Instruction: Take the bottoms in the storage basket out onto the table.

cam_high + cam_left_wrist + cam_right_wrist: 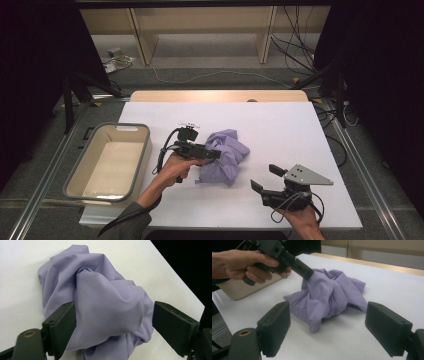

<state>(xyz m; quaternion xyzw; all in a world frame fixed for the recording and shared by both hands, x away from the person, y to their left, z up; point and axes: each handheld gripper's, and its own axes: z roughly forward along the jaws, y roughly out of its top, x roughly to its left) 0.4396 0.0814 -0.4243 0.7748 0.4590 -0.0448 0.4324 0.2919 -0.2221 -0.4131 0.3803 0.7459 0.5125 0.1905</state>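
My left gripper (212,152) sits at the crumpled lavender cloth (226,156), which lies near the centre of the white table (280,125). In the left gripper view the jaws stand spread, one on each side of a raised fold of the cloth (105,310); the left jaw touches the fabric, the right jaw stands clear of it. Nothing is pinched yet.

My right gripper (265,177) rests at about 4 o'clock from the cloth, well apart from it, jaws spread and empty. The beige bin (142,150) stands at 9 o'clock from the cloth, empty as far as I can see.

Hazards, as I judge them:

1. Thin grip. If the jaws close on the outer fold alone, the bundle may unroll on lifting and trail over the table.
2. Slip. The fabric looks smooth and loose; a shallow bite at the fold's crest may pull free.
3. Snag at the bin. A hanging tail could catch the bin's near rim and drape outside.
4. Table contact. Pressing lower for a deeper bite may drive the jaw tips into the table.
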